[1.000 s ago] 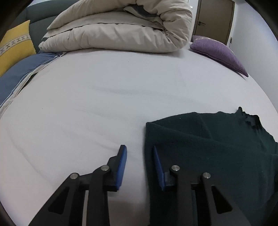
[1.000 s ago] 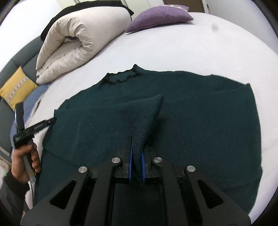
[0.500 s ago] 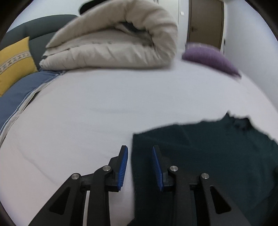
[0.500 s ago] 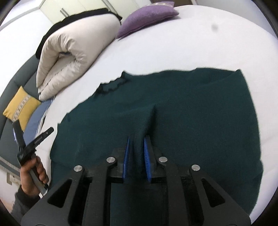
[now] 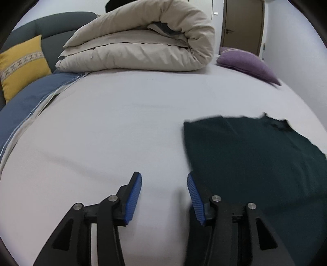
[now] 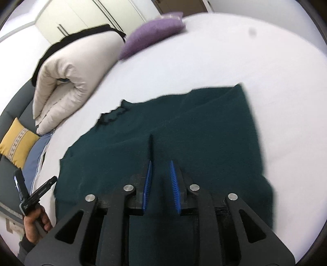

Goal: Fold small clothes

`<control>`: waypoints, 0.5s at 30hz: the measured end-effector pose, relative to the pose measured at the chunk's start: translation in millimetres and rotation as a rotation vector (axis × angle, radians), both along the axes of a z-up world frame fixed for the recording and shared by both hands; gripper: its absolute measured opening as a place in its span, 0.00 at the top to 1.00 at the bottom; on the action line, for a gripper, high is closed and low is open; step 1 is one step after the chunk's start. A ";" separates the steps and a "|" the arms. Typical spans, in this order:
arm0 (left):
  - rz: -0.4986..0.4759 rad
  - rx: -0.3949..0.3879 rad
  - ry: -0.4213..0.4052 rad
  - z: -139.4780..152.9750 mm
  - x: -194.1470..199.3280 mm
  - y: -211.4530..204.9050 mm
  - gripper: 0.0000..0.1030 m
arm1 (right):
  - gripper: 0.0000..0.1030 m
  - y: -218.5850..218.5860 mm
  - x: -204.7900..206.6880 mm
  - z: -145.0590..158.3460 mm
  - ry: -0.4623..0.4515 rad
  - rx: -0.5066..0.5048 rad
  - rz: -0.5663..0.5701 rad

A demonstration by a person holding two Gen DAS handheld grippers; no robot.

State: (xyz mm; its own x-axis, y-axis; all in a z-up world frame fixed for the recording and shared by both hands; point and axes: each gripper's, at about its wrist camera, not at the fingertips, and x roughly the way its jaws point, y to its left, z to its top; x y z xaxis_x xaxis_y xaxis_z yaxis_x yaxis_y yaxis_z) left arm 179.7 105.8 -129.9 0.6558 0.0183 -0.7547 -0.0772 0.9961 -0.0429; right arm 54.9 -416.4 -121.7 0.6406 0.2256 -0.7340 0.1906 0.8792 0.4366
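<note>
Dark green sweater [image 6: 184, 139]: flat on white bed sheet [image 5: 114, 126], near side. Left gripper [image 5: 164, 196]: jaws apart, just opening, over bare sheet left of sweater. Right gripper [image 6: 160, 184]: jaws apart, just opening, nothing clamped, above sweater.

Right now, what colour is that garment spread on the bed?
Dark teal green sweater, with a darker frilled neckline; the right wrist view shows it best.

A home bedroom: bed [image 5: 126, 122], rolled duvet [image 5: 143, 47], cushions, wardrobe [image 6: 85, 18], door [image 5: 243, 24].
</note>
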 end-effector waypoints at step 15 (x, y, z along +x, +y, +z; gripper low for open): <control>-0.116 -0.381 0.202 -21.5 -213.2 36.2 0.37 | 0.37 -15.7 -268.4 5.8 0.051 0.098 -0.001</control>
